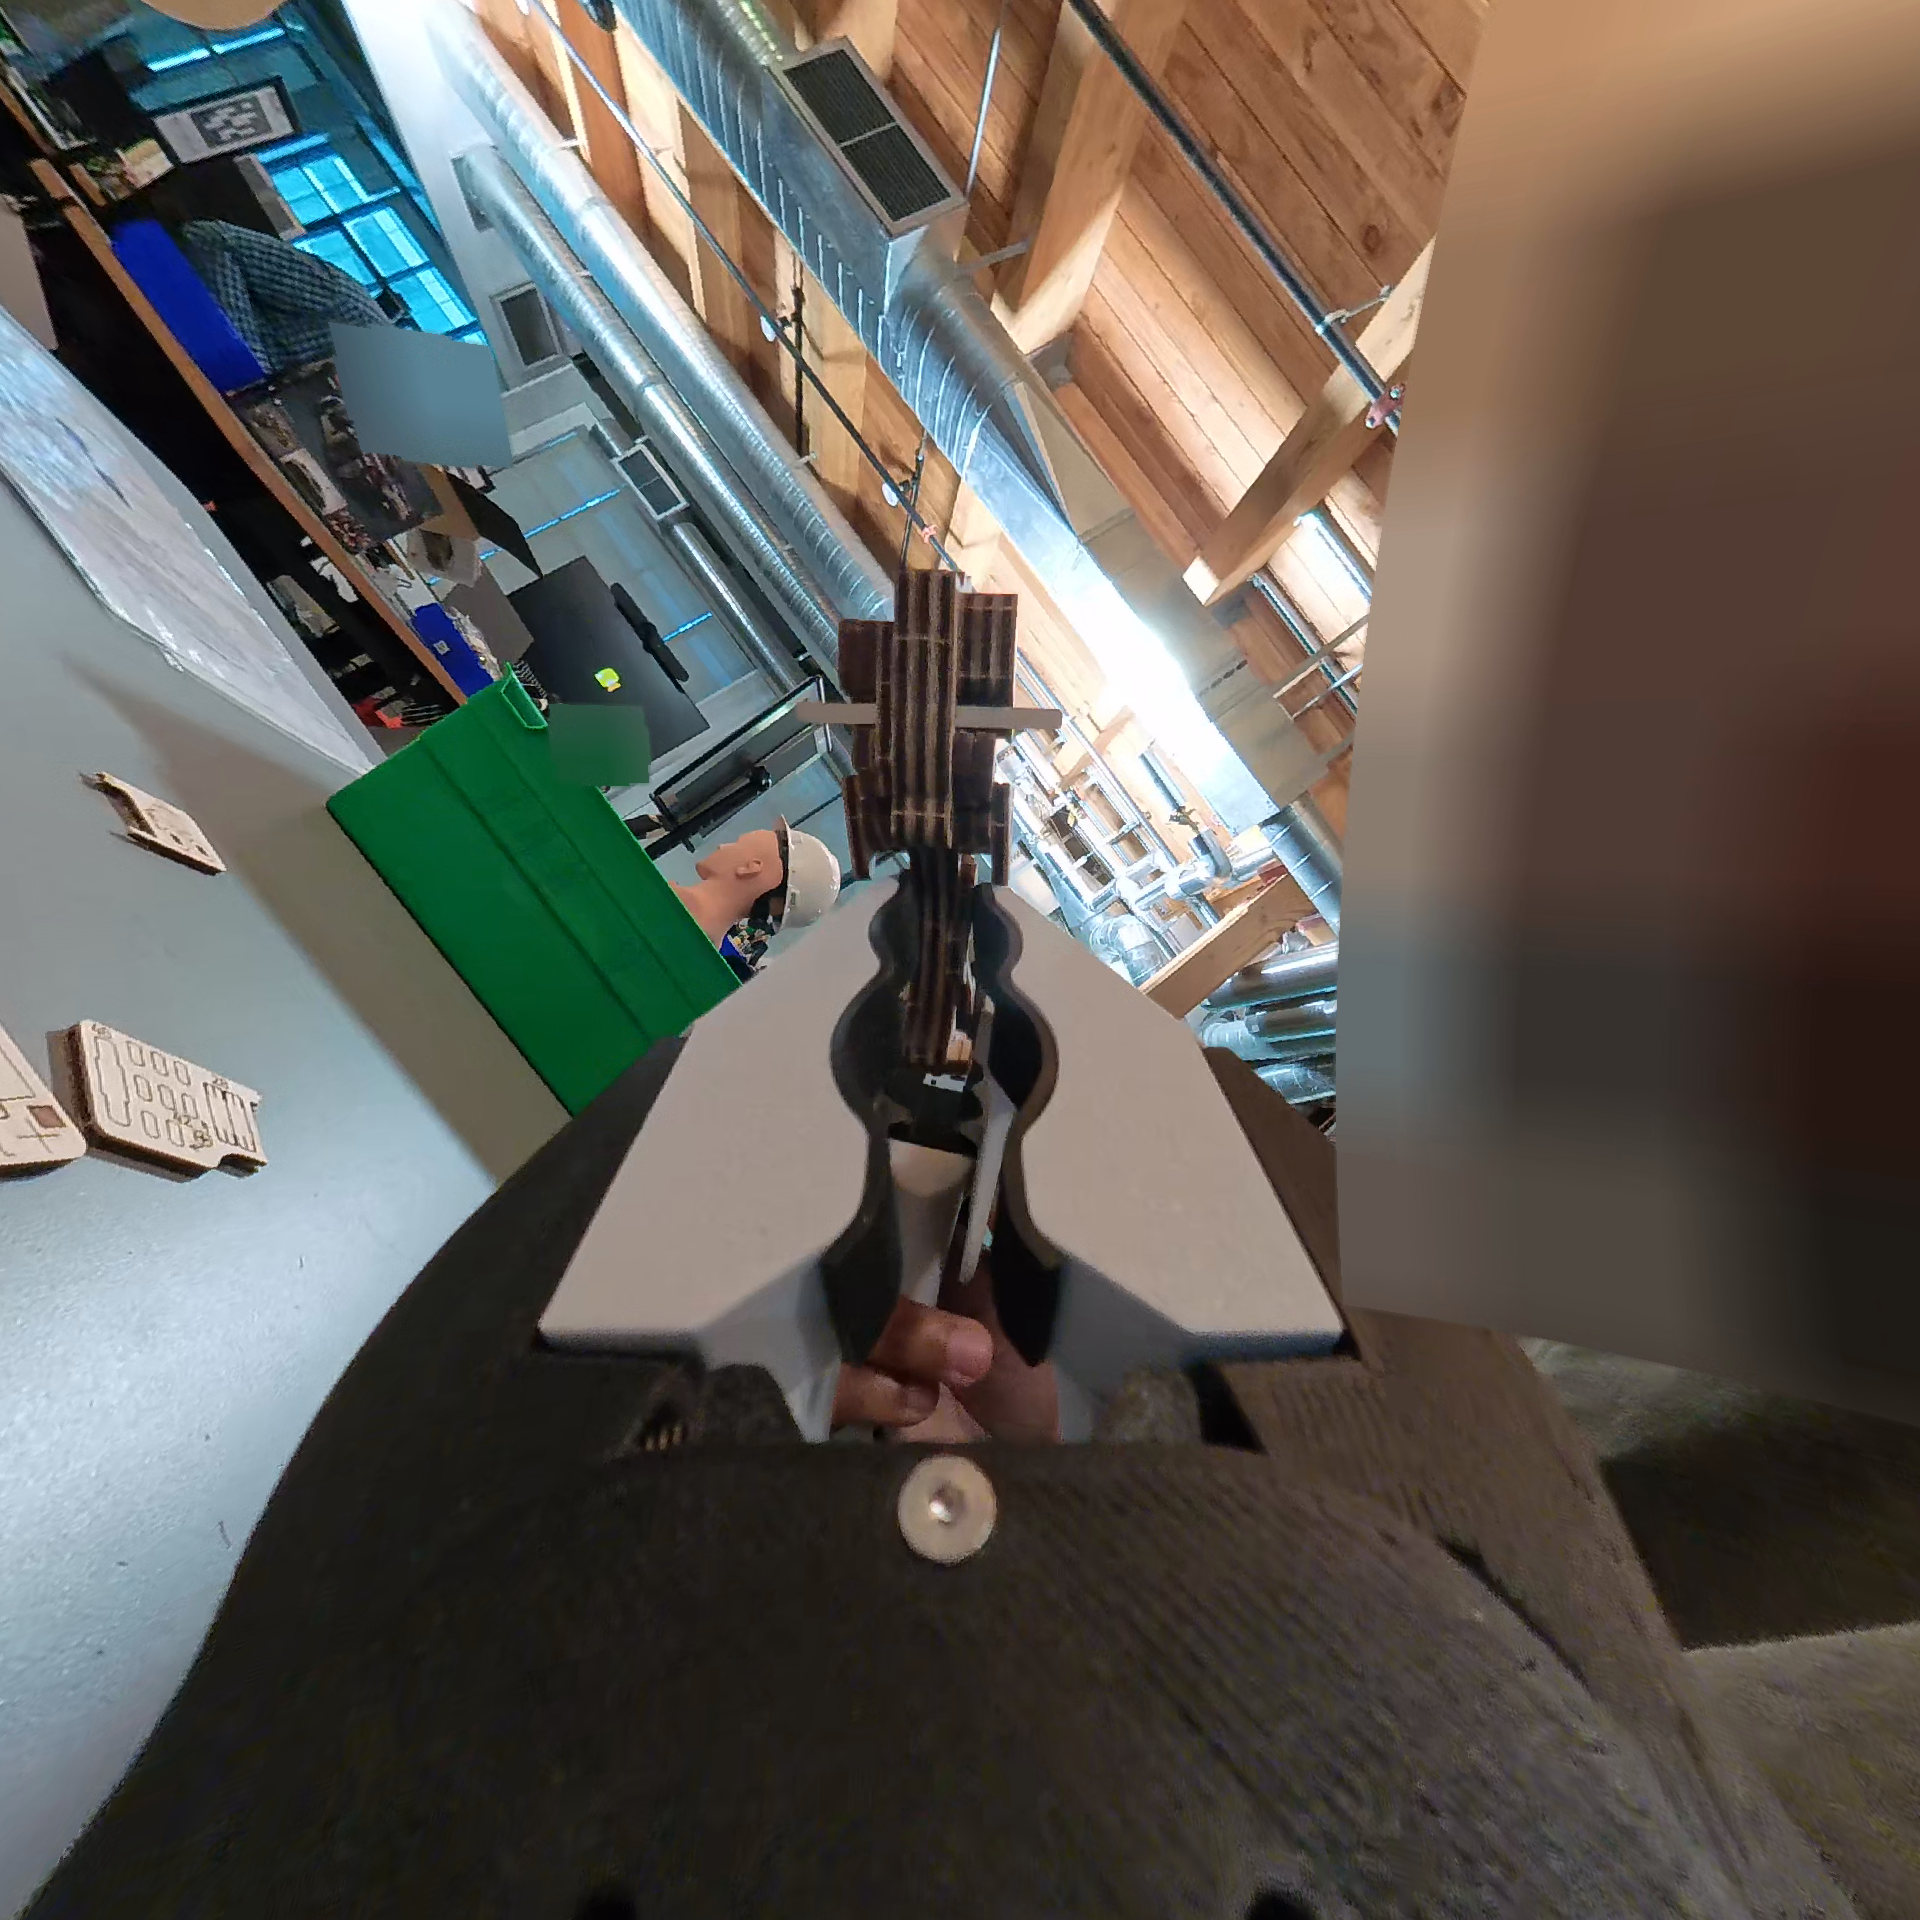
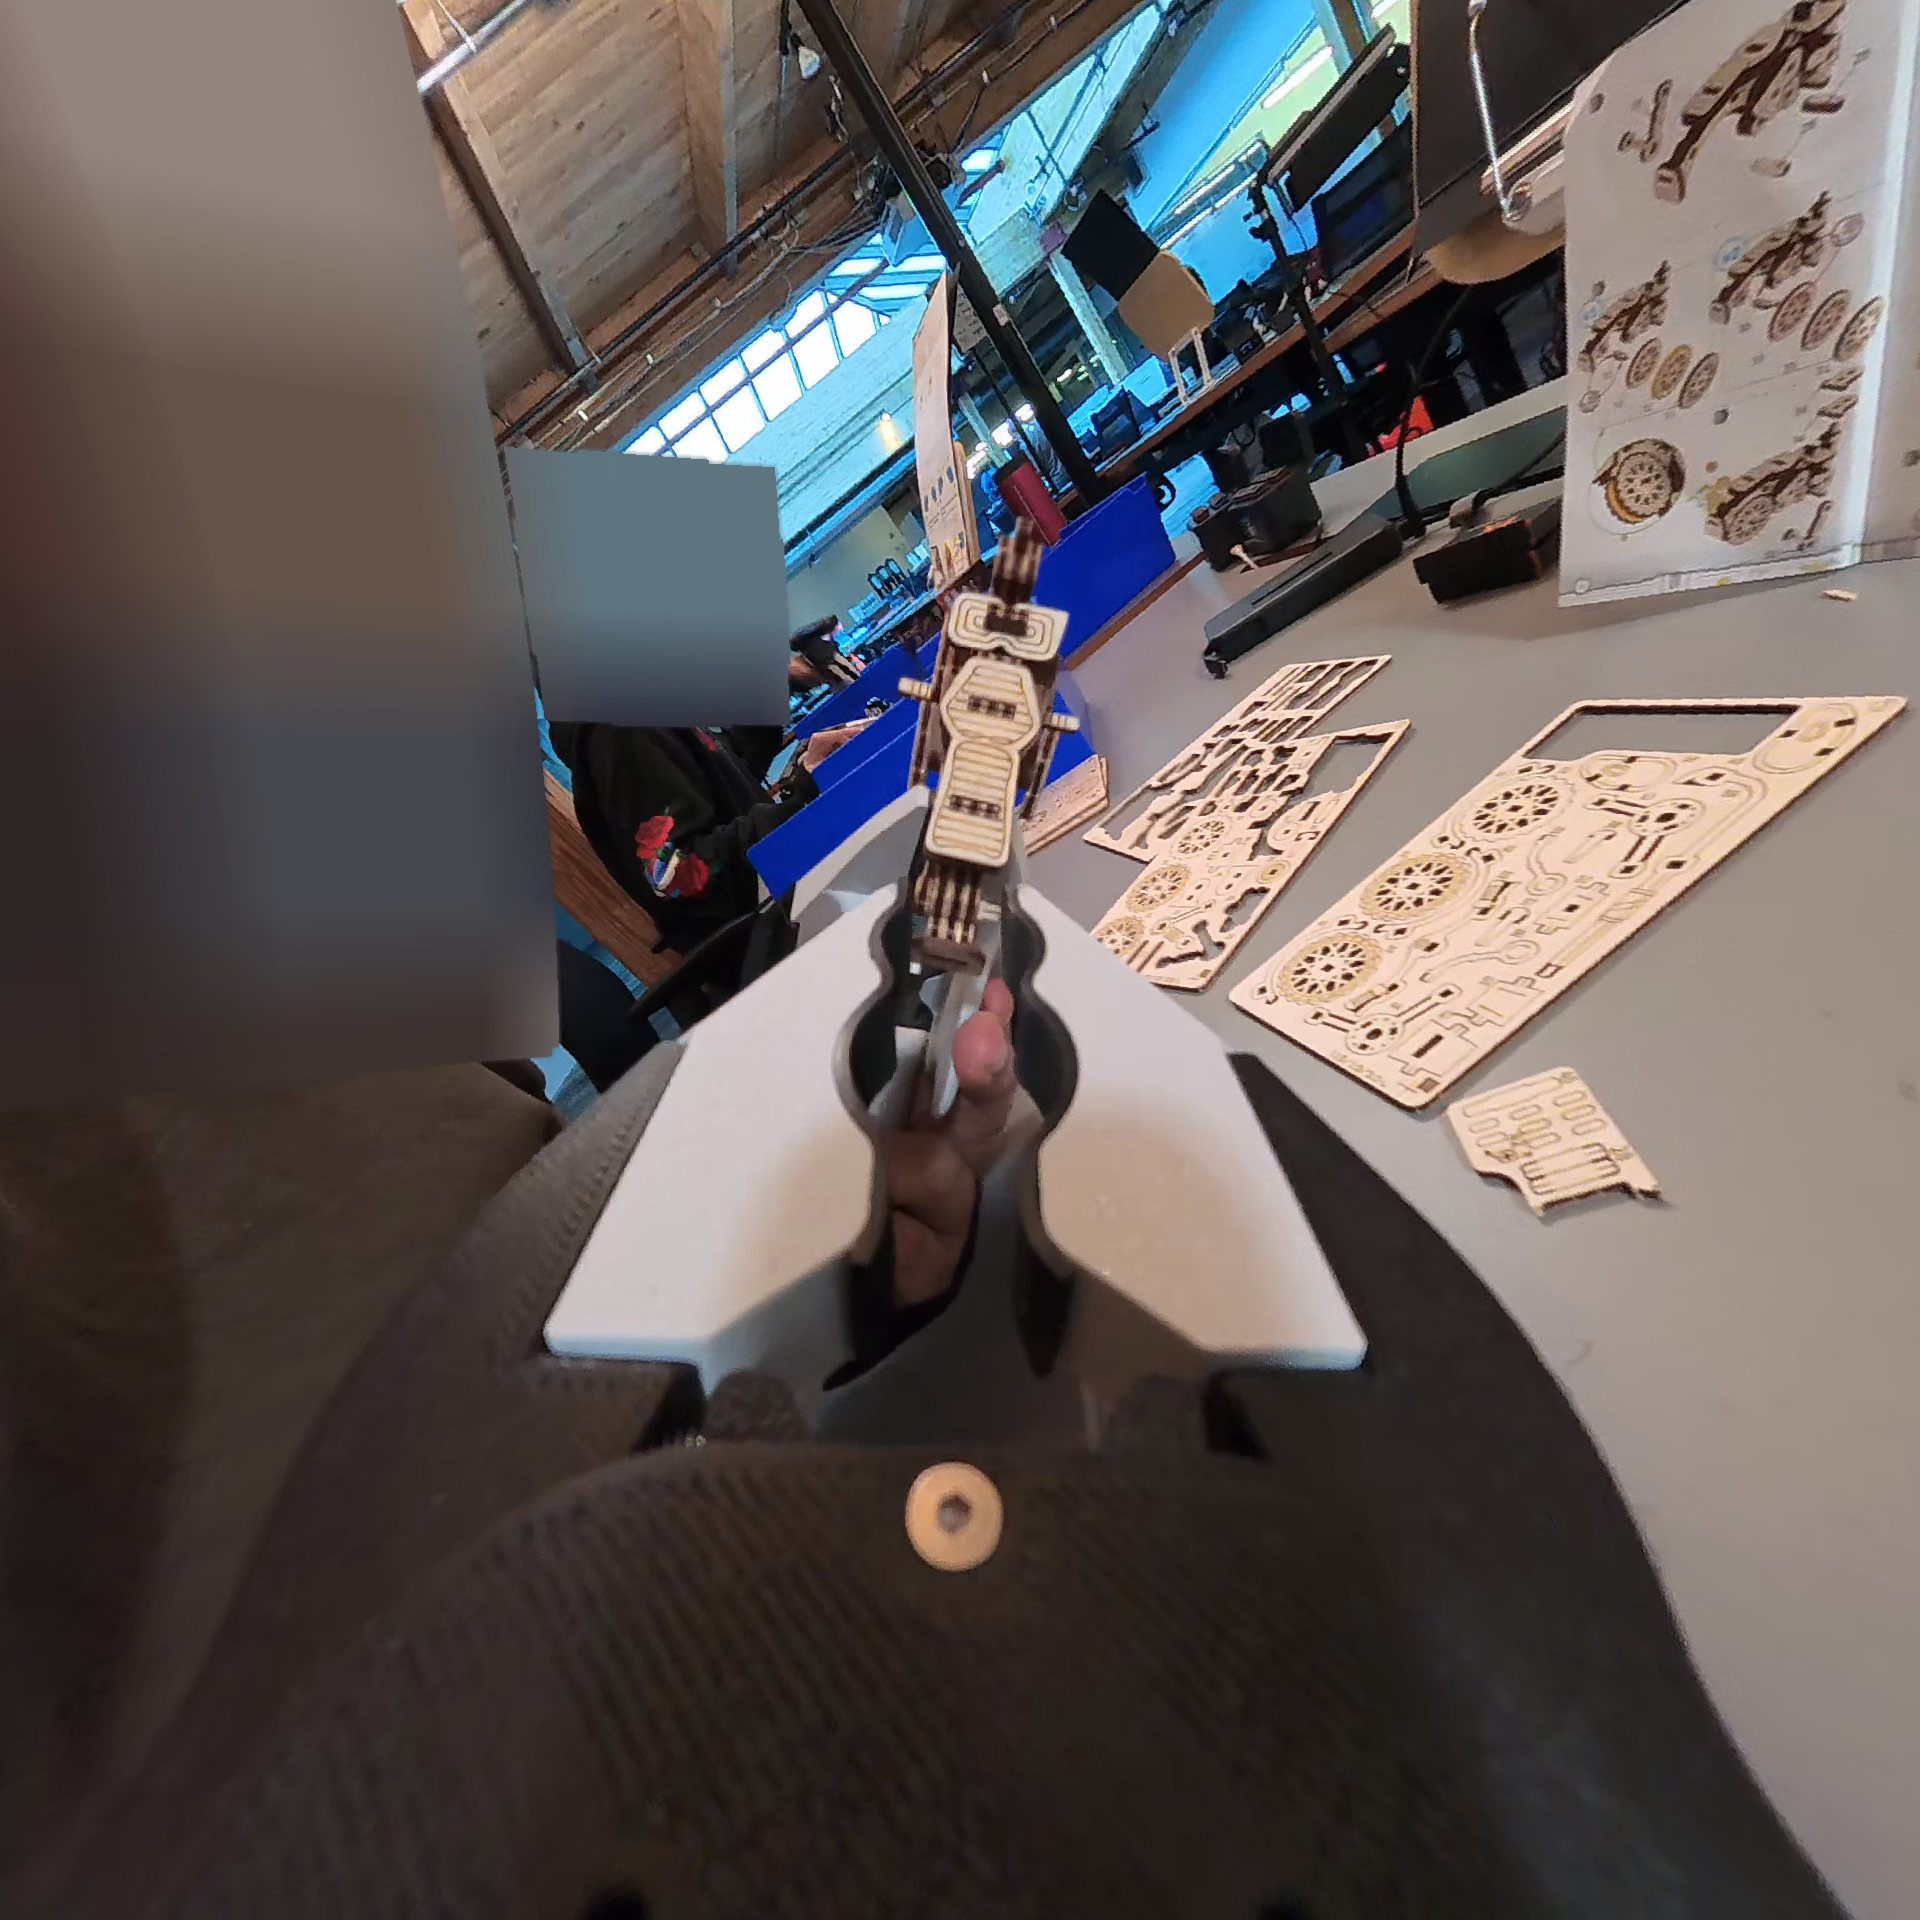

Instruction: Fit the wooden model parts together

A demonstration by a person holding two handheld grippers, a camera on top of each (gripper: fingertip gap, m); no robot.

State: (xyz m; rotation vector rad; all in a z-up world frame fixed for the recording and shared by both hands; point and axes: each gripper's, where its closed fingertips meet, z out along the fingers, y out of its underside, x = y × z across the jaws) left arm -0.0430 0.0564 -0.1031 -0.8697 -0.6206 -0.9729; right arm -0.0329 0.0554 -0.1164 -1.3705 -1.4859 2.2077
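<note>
In the left wrist view my left gripper (image 1: 940,914) points up toward the ceiling and is shut on the lower end of a wooden model assembly (image 1: 930,717), seen edge-on as dark layered plywood with a thin peg through it. In the right wrist view my right gripper (image 2: 961,904) is shut on the lower end of a wooden model assembly (image 2: 987,748), whose pale engraved face shows. It looks like the same piece held by both. Through each gripper's gap I see grey fingers of the other gripper (image 2: 951,1029) and a person's thumb (image 1: 935,1351).
Grey table (image 2: 1714,1351) carries laser-cut plywood sheets (image 2: 1538,894) (image 2: 1247,810), a small broken-off panel (image 2: 1553,1138) and an upright instruction sheet (image 2: 1725,312). Loose wooden pieces (image 1: 161,1101) (image 1: 156,821) and a green bin (image 1: 530,883) lie left. Blue bins (image 2: 1101,551) stand behind.
</note>
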